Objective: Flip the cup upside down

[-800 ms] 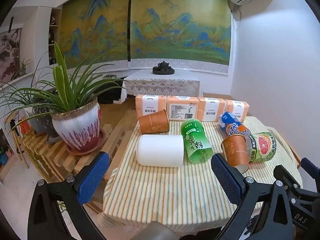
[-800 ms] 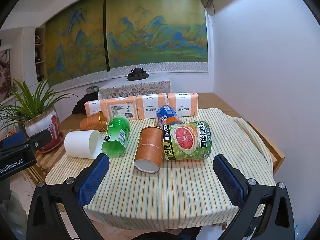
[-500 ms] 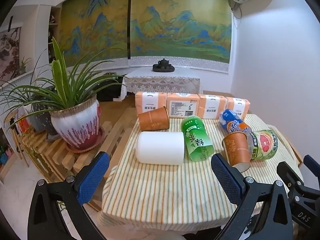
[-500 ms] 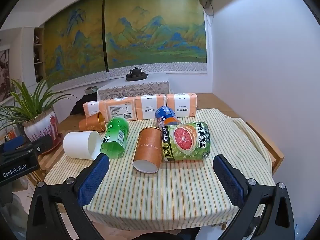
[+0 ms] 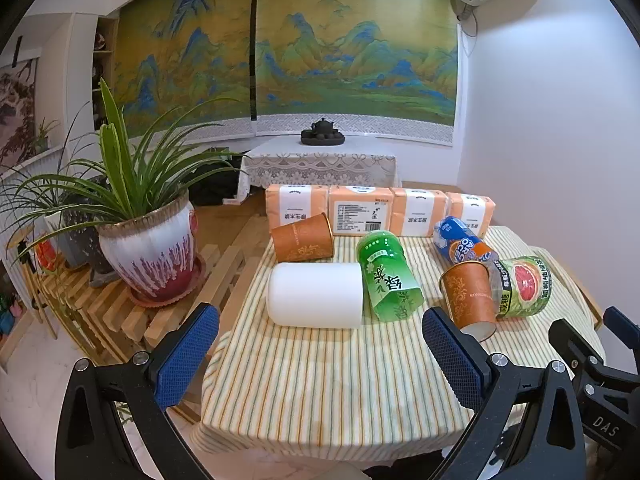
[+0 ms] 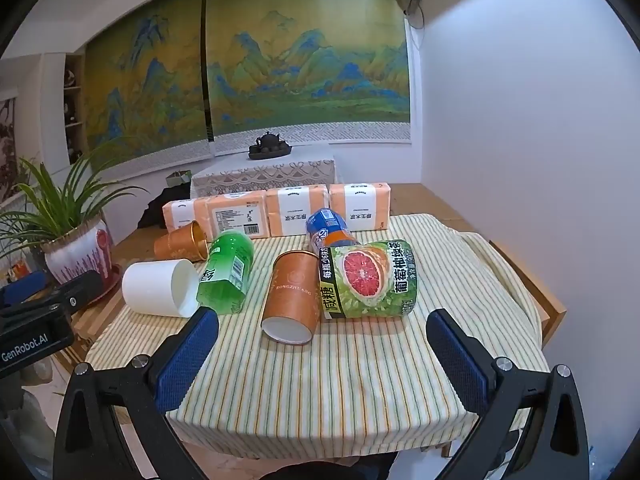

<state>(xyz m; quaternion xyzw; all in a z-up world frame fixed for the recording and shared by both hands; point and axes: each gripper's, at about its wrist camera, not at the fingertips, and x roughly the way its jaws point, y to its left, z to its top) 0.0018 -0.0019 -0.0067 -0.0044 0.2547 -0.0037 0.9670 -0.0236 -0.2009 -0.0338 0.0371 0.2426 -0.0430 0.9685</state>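
Your left gripper and right gripper both stand wide apart, holding nothing, above the striped tablecloth.

Orange cup — sideways, mouth nearward

Small table under a striped tablecloth. Lying on their sides on it: white cup, green can, orange cup touching grapefruit can, blue Oreo pack, second orange cup. Row of four orange tissue packs along the far edge.
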